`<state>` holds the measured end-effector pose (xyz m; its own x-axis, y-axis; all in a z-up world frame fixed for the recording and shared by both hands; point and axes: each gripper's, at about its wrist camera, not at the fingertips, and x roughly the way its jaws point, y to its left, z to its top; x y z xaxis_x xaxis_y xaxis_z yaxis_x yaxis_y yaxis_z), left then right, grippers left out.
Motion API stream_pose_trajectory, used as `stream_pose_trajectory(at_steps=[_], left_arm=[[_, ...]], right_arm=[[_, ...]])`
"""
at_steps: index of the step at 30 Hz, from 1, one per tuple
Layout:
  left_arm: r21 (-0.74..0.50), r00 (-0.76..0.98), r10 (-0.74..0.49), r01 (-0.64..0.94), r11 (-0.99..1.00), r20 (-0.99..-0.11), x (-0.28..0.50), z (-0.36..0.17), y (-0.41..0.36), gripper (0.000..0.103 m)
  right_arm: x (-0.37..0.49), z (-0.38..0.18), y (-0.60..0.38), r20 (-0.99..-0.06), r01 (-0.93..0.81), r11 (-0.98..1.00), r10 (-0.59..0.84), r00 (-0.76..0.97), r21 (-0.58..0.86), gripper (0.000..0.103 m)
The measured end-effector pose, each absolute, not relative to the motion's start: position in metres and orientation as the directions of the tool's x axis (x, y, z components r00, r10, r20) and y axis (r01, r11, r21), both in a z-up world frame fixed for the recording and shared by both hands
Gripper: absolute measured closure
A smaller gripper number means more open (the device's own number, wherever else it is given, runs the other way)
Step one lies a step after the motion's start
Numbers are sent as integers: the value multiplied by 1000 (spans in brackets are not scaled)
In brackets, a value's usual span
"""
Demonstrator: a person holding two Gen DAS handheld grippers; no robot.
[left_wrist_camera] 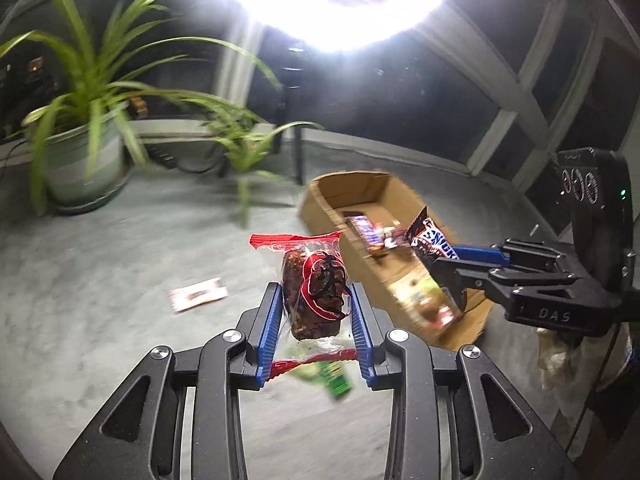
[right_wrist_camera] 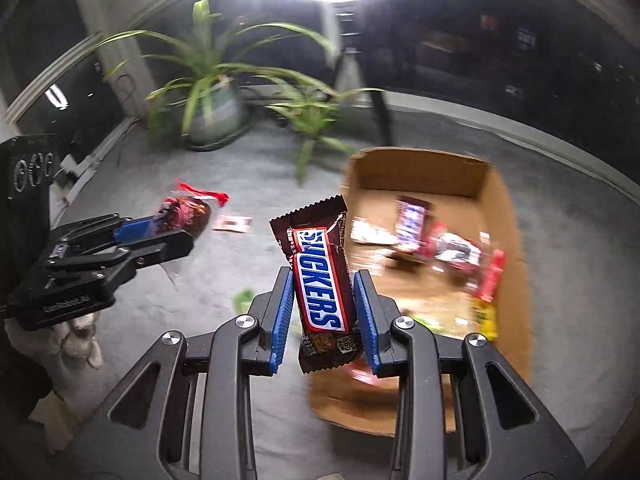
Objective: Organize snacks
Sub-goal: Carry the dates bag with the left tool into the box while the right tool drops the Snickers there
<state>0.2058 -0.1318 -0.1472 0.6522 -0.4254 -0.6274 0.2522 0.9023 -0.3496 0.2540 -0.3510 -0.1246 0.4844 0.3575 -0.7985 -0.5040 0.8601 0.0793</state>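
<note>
While the left tool (left_wrist_camera: 316, 300) pinches a wrapped cake (left_wrist_camera: 314, 292), the right tool (right_wrist_camera: 324, 292) clamps a Snickers bar (right_wrist_camera: 320, 276).

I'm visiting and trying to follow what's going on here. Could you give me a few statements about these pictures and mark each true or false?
1. The right gripper holds a Snickers bar. True.
2. The left gripper is empty. False: it is shut on a clear packet with red ends holding a dark brown snack.
3. The cardboard box already has several wrapped snacks in it. True.
4. The box has a closed lid. False: it is open at the top, and its contents show.
5. A potted plant stands on the floor beyond the box. True.
6. No snacks lie outside the box. False: a small pink packet lies on the floor.
</note>
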Motion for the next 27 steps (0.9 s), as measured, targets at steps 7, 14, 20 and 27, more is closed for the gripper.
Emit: stream_pose_trajectory(at_steps=[7, 14, 20, 27], left_arm=[[-350, 647, -455, 294, 889, -612, 224, -142, -181, 71], [-354, 629, -469, 309, 883, -620, 247, -143, -216, 71], [-358, 613, -479, 318, 878, -629, 257, -144, -234, 71], [-360, 607, -485, 326, 874, -629, 259, -142, -241, 62]], right_arm=[[266, -130, -400, -809, -429, 902, 293, 509, 56, 71], [278, -140, -418, -828, -402, 913, 272, 490, 63, 71], [282, -143, -421, -829, -393, 918, 265, 493, 60, 71], [277, -138, -423, -819, -395, 918, 261, 511, 46, 52]])
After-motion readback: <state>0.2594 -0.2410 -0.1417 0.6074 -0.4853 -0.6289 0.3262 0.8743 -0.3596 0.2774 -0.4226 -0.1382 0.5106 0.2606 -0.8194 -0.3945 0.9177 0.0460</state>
